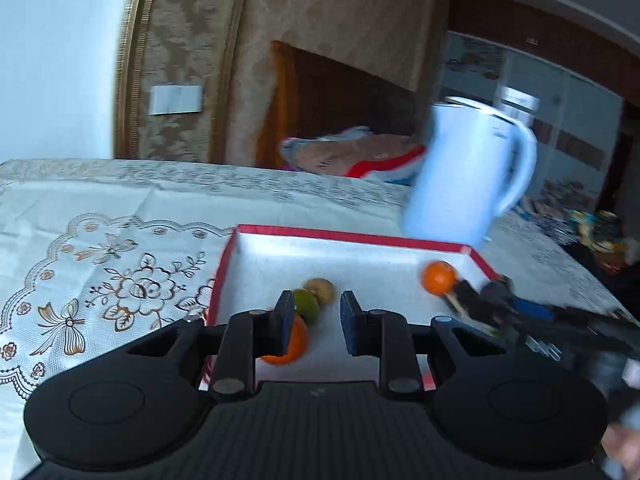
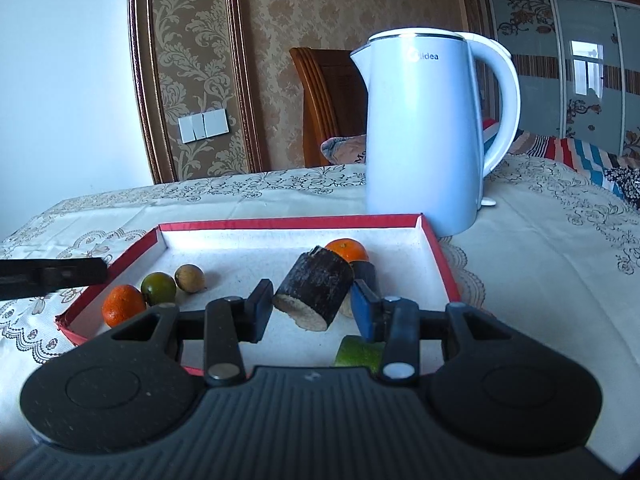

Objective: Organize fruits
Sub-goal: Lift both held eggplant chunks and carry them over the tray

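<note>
Right gripper [image 2: 312,308] is clenched on a dark-barked sugarcane stub [image 2: 314,294], carried low over the shallow red-rimmed white tray [image 2: 438,258] on the bench. Left gripper [image 1: 314,322] is at its narrowest, nothing between its pads, hovering by the orange mandarin [image 2: 123,305], green citrus [image 2: 159,288] and brown kiwi [image 2: 190,278] lined up along the tray's left side. This looks like the placing step: next, set the stub down beside the far mandarin [image 2: 347,249] and let go.

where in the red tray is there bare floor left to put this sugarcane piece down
The tray floor is bare through the middle, between the left group, orange, green citrus and brown fruit, and the right-side orange; the back strip below the kettle is free too. It is crowded under the right gripper, which holds the sugarcane piece.
</note>
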